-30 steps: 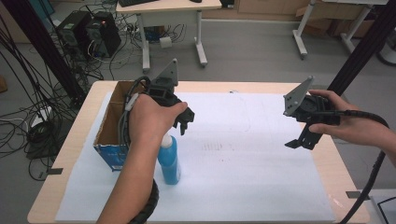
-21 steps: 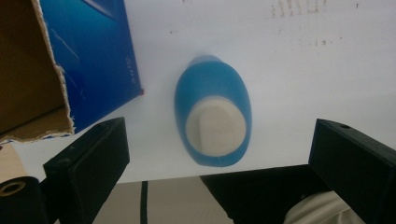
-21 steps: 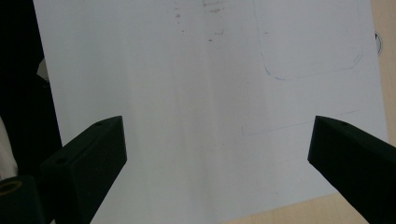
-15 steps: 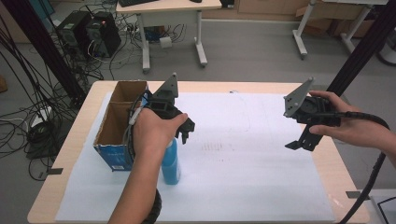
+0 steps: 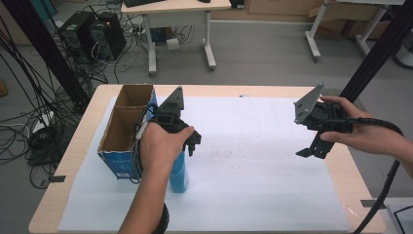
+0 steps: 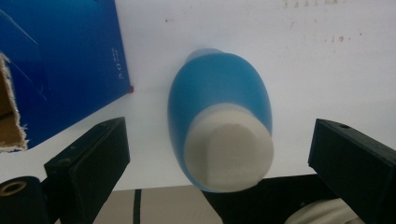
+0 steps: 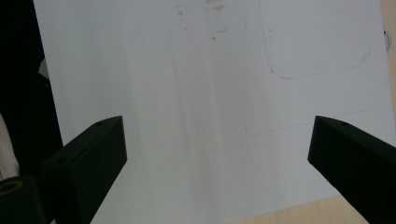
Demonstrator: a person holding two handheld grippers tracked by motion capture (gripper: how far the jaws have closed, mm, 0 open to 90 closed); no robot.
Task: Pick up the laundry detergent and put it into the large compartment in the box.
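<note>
The left gripper (image 6: 219, 154) has its two black fingers (image 6: 88, 158) spread wide, one on each side of a blue plastic bottle with a white cap (image 6: 224, 135). In the left gripper view neither finger touches the bottle; a clear gap of white shows on both sides. The gripper looks down along the bottle from above, the cap nearest the camera and the blue body widening below it. In the high view the left gripper (image 5: 191, 144) sits above the bottle (image 5: 178, 173), held by the person's left hand (image 5: 158, 146), whose forearm comes up from the near edge of the surface.

The bottle stands upright on a white paper sheet (image 5: 253, 185) that covers most of the light wooden surface (image 5: 73, 146), toward its left side and nearer the near edge than the far one. Just beside the bottle, on its left, is an open cardboard box with blue printed sides (image 5: 122, 131); its blue wall (image 6: 60, 65) shows close to the bottle in the left gripper view.

The right gripper (image 7: 217, 163) also has its fingers (image 7: 88, 163) wide apart with nothing between them, pointing down at bare white paper (image 7: 187, 116) with faint pencil lines. In the high view the right gripper (image 5: 311, 148) is held by the right hand (image 5: 360, 129) above the right side of the surface, well apart from the bottle.
</note>
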